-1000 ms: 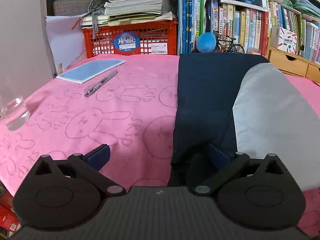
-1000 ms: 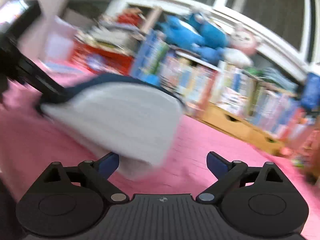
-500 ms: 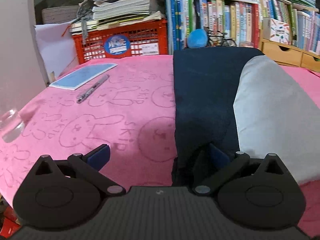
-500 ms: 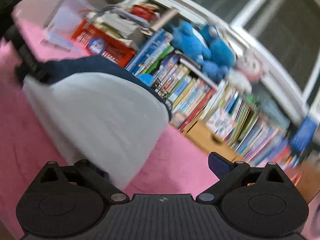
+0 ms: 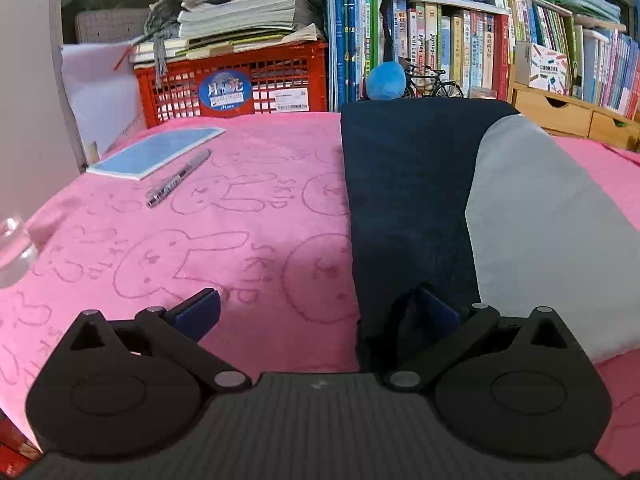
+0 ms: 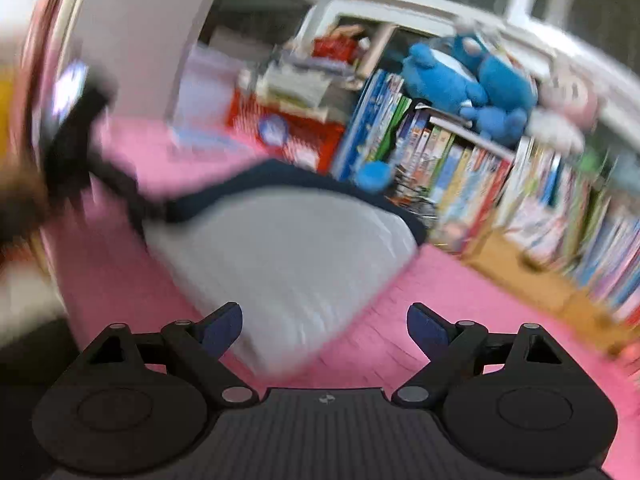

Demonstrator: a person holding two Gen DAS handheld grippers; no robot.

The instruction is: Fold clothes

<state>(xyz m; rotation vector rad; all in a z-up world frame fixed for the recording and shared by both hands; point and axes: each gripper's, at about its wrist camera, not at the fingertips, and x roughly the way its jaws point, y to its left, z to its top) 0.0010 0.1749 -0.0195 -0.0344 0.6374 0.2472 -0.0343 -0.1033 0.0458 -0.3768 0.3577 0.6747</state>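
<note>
A folded garment, navy (image 5: 408, 200) with a grey panel (image 5: 544, 232), lies on the pink rabbit-print cloth (image 5: 208, 240). My left gripper (image 5: 320, 308) is open at the garment's near left corner; its right finger (image 5: 434, 312) rests on the navy fabric, its left finger (image 5: 198, 310) over the pink cloth. The right wrist view is blurred by motion. There my right gripper (image 6: 324, 322) is open with nothing between its fingers, above the grey panel's near edge (image 6: 288, 272). The left gripper (image 6: 76, 148) shows as a dark shape at the far left.
A blue notebook (image 5: 160, 152) and a pen (image 5: 178, 178) lie on the cloth at the back left. A glass (image 5: 12, 252) stands at the left edge. A red crate (image 5: 240, 84) with stacked papers, bookshelves (image 5: 460, 40) and wooden drawers (image 5: 560, 112) line the back.
My right gripper has swung quickly, its view turning back left over the grey panel. The left gripper has barely moved and stays at the navy corner.
</note>
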